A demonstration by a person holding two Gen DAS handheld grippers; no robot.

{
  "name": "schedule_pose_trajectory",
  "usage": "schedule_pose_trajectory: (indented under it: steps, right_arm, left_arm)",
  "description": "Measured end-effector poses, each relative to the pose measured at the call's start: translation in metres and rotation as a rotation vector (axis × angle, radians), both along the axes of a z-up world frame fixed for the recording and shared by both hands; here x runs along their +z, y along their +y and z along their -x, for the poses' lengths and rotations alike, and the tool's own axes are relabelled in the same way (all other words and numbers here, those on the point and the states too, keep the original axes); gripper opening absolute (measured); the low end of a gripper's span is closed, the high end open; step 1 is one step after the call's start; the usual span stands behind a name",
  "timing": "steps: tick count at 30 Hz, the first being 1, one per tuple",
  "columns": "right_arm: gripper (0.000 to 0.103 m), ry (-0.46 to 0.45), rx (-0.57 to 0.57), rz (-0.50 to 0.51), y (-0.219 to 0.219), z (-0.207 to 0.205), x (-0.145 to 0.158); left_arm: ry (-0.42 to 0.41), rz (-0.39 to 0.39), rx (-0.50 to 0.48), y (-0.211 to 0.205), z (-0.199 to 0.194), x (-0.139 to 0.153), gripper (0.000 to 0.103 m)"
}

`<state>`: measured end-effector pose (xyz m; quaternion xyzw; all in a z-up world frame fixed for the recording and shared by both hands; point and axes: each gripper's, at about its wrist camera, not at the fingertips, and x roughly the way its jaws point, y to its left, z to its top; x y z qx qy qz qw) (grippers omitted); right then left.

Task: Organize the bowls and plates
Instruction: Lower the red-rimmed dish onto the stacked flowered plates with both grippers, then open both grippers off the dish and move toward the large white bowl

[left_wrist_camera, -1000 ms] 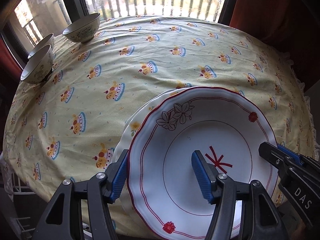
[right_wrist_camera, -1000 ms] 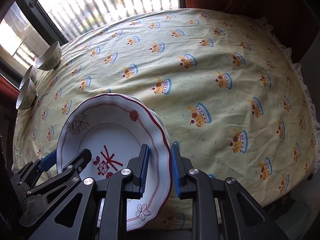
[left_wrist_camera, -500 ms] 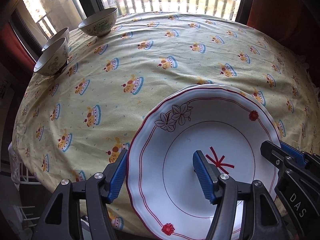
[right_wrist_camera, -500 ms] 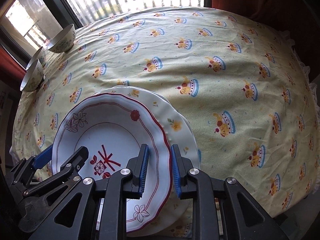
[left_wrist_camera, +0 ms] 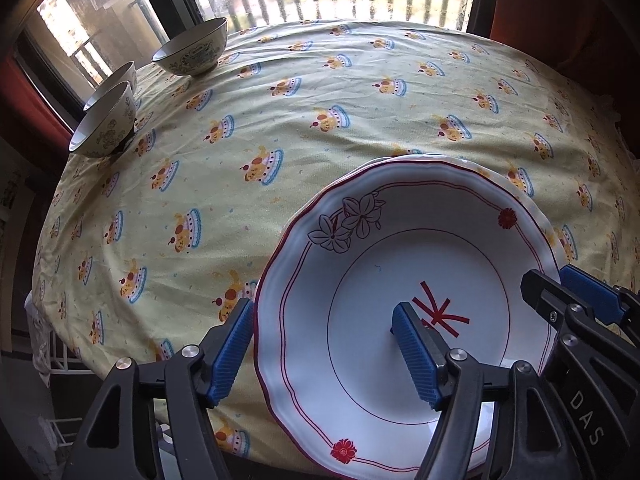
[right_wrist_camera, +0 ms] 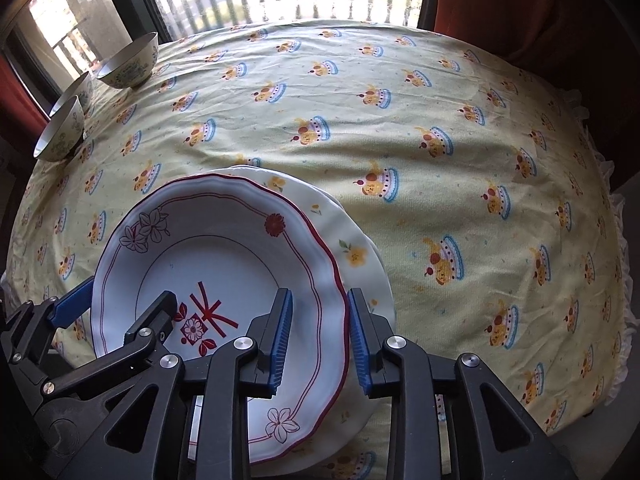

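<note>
A white plate with a red rim [left_wrist_camera: 400, 264] [right_wrist_camera: 224, 256] lies on a cream plate with yellow flowers [right_wrist_camera: 356, 256] at the near edge of the table. My left gripper [left_wrist_camera: 324, 348] straddles its left rim, jaws opening, one pad outside the rim and one over the well. My right gripper [right_wrist_camera: 320, 336] straddles the right rim, jaws opening, with its pads standing off the rim. Each gripper also shows in the other's view: right gripper [left_wrist_camera: 560, 292], left gripper [right_wrist_camera: 116, 308]. Three patterned bowls [left_wrist_camera: 192, 48] [right_wrist_camera: 130, 62] stand at the far left by the window.
A yellow tablecloth with cake prints [left_wrist_camera: 320, 80] covers the round table. Its frilled edge [right_wrist_camera: 616, 240] drops away on the right. A window with bars lies beyond the far side. A white wire rack [left_wrist_camera: 56, 360] stands below the table's left edge.
The jaws of both grippers have widened around the red-rimmed plate's rim. The flowered plate now shows beneath it. Both views have swung a little to the right.
</note>
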<state>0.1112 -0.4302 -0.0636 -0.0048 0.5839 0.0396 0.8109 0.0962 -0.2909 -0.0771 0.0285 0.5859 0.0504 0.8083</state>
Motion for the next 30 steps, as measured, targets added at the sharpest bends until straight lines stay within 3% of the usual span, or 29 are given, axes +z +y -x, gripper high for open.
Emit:
schedule_pose_trajectory:
  steps: [2, 4, 5, 10, 19, 30]
  right_arm:
    - [0.039, 0.002, -0.025, 0.01, -0.003, 0.0, 0.0]
    - [0.066, 0.011, -0.053, -0.007, -0.006, 0.0, -0.001]
    - [0.069, 0.016, -0.061, -0.013, -0.006, 0.001, -0.002]
    - [0.069, 0.013, -0.083, -0.006, 0.004, 0.002, 0.001]
    - [0.071, -0.017, -0.156, 0.036, 0.036, 0.004, 0.013]
    - [0.071, -0.027, -0.237, 0.032, 0.124, -0.003, 0.025]
  left_arm:
    - [0.019, 0.025, -0.006, 0.003, 0.0, -0.002, 0.077]
    - [0.024, 0.037, -0.021, 0.004, 0.001, -0.003, 0.08]
    - [0.022, 0.04, -0.032, 0.004, 0.001, -0.002, 0.08]
    - [0.009, 0.077, -0.096, 0.009, 0.0, 0.002, 0.087]
    - [-0.026, 0.129, -0.195, 0.042, -0.009, 0.014, 0.088]
    - [-0.022, 0.174, -0.273, 0.131, -0.025, 0.029, 0.088]
